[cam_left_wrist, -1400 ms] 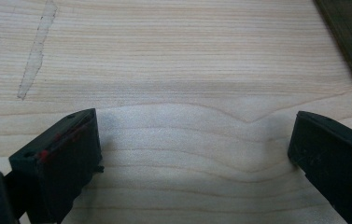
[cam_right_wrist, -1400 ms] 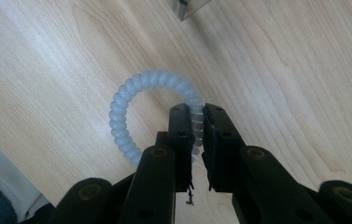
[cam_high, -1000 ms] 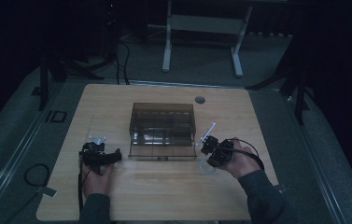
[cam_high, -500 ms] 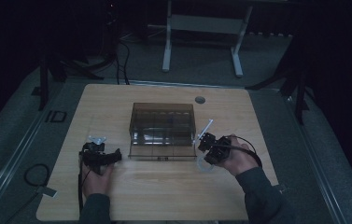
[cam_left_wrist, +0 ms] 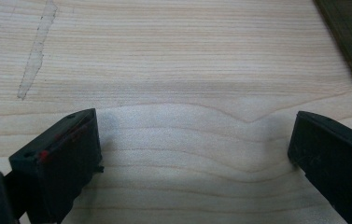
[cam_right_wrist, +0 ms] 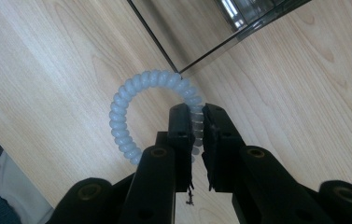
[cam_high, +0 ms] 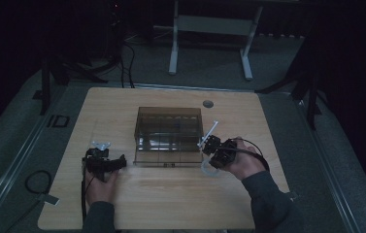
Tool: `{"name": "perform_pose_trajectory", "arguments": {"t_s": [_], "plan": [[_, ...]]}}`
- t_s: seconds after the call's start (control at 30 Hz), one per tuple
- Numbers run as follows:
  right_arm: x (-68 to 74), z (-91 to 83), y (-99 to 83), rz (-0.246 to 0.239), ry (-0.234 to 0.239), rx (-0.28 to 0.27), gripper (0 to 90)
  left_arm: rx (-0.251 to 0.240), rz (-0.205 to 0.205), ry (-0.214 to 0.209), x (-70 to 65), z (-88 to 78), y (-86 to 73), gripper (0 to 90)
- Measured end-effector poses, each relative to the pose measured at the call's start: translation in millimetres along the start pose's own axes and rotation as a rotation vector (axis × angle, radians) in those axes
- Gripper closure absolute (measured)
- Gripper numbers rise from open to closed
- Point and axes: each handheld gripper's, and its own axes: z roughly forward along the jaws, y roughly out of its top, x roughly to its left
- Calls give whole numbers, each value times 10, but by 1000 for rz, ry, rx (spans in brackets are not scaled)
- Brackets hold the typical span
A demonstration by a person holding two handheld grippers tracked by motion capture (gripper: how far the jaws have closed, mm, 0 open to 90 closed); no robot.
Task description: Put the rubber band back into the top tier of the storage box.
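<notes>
High view: pale wooden table (cam_high: 161,194) in a dark room, with a smoked translucent plastic box (cam_high: 169,136), rectangular and open-topped, standing near its middle. The left gripper (cam_high: 104,162) lies low on the wood, well to the left of the box, held in the person's left hand (cam_high: 99,187). The right gripper (cam_high: 215,151) sits just beside the box's near right corner, held in the right hand (cam_high: 242,162); a pale ring shows faintly under it on the table. A thin white rod sticks up and away from that gripper. Left gripper view: the two black jaws stand wide apart with nothing between them, bare wood grain below, a corner of the dark box at upper right. Right gripper view: the jaws are pinched together on a pale blue-white coiled plastic hair tie (cam_right_wrist: 136,100), a spiral ring. The grip is on the ring's right-hand arc; the rest of the loop curves up and to the left, free of the jaws. The ring's top lies right at the box's corner edge (cam_right_wrist: 183,32); whether they touch I cannot tell.
</notes>
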Motion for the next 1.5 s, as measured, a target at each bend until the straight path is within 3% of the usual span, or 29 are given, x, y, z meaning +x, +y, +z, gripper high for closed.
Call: {"name": "perform_pose_trajectory", "arguments": {"t_s": [1.5], "plan": [[-44, -27, 273, 21, -21, -54, 819, -1, 0, 0, 0, 1, 0, 23]]}}
